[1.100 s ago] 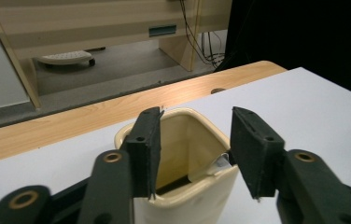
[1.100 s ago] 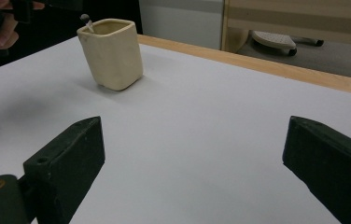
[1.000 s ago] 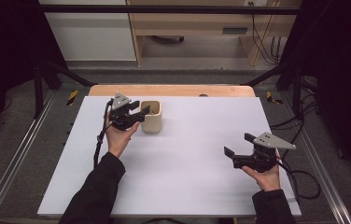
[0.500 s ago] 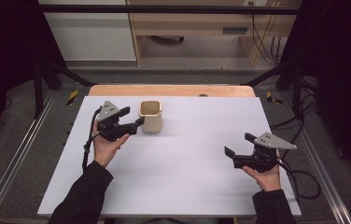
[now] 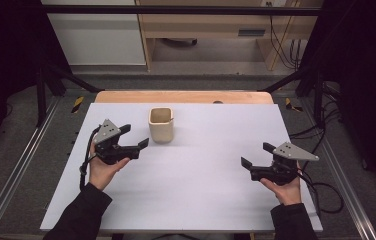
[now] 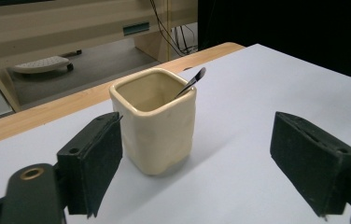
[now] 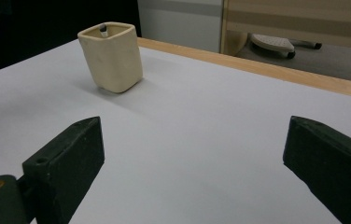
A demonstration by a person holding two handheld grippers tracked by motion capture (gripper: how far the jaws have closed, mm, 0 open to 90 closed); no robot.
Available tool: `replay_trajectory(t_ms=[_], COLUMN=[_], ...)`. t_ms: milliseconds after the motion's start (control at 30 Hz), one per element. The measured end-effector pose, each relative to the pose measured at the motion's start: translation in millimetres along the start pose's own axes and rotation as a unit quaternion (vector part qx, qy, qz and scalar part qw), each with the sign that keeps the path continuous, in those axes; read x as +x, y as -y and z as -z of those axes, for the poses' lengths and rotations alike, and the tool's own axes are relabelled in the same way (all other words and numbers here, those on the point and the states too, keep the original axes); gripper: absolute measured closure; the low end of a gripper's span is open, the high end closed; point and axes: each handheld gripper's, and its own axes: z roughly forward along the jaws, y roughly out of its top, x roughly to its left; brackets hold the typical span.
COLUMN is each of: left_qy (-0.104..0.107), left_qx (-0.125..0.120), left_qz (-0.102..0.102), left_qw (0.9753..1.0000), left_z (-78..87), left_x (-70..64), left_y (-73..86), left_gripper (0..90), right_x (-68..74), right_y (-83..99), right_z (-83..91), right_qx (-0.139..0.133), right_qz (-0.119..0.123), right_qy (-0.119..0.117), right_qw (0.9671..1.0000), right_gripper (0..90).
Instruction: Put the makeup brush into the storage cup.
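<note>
Cream cup (image 6: 155,123) hides dark utensil (image 6: 193,78), possibly spoon; left gripper (image 5: 137,137), right gripper (image 5: 256,155) both agape, empty.

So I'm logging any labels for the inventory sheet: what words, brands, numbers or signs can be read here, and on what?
None can be read.
Cream cup: plain, no print or mark on the sides that show.
Left gripper and right gripper: black jaws and grey plates, no lettering visible.
White table: bare, no writing.
Small plate on the wooden shelf behind the table: too small and blurred to read.
</note>
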Motion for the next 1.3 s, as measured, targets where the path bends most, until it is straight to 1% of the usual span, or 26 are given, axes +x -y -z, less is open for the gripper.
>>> replay_trajectory(t_ms=[133,233,300,400,433,467,500,533,600,667,767,933,967,1033,1133,1300], left_qy=[-0.004,-0.005,-0.003,-0.002,-0.005,-0.005,-0.01,-0.01,-0.014,-0.016,-0.018,-0.024,-0.024,-0.025,-0.023,-0.03], left_qx=[0.003,0.005,0.003,0.002,0.002,0.002,0.004,0.004,0.008,0.009,0.008,0.009,0.009,0.01,0.01,0.009], left_qz=[0.004,0.005,0.012,0.013,0.012,0.012,0.015,0.015,0.02,0.021,0.028,0.029,0.029,0.029,0.032,0.032], left_qw=[1.0,1.0,0.9999,0.9999,0.9999,0.9999,0.9998,0.9998,0.9997,0.9996,0.9994,0.9992,0.9992,0.9992,0.9992,0.999], left_z=[6.4,9.4,14.5,17.8,20.5,20.5,22.4,22.4,25.4,26.7,30.3,37.6,37.6,41.9,44.4,48.7], left_x=[-0.8,-0.9,-0.9,-0.7,-0.7,-0.7,0.0,0.0,2.5,3.5,5.6,7.7,7.7,9.8,12.2,16.2], left_y=[5.6,8.4,12.8,15.9,19.9,19.9,24.5,24.5,30.7,32.2,36.5,46.4,46.4,51.6,54.5,57.6], left_gripper=[10.9,9.5,8.7,8.5,8.5,8.3,8.1,8.0,7.9,7.8,7.7,7.8,7.8,7.9,7.9,7.8], right_x=[0.1,0.3,0.5,0.5,0.5,0.5,0.8,0.8,1.3,1.4,1.3,1.0,0.9,1.1,1.6,2.1], right_y=[0.2,0.6,0.8,1.1,1.4,1.4,1.6,1.6,2.0,2.2,2.8,4.2,4.4,4.7,5.1,6.4], right_z=[0.5,0.1,0.1,0.2,0.2,0.2,0.1,0.1,0.1,0.2,0.3,0.0,-0.2,-0.1,-0.5,-1.2], right_qx=[0.001,0.002,0.002,0.002,0.003,0.003,0.002,0.002,0.003,0.004,0.006,0.007,0.007,0.008,0.009,0.014], right_qz=[0.0,0.003,0.003,0.003,0.002,0.002,0.001,0.001,0.001,0.001,0.001,0.001,0.002,0.002,0.002,0.004], right_qy=[0.001,-0.001,0.0,0.0,0.001,0.001,0.001,0.001,0.0,0.001,0.001,0.003,0.004,0.004,0.003,0.007], right_qw=[1.0,1.0,1.0,1.0,1.0,1.0,1.0,1.0,1.0,1.0,1.0,1.0,1.0,1.0,1.0,0.9999], right_gripper=[5.5,5.5,5.4,5.5,5.5,5.5,5.5,5.5,5.4,5.4,5.4,5.3,5.2,5.2,5.2,5.2])
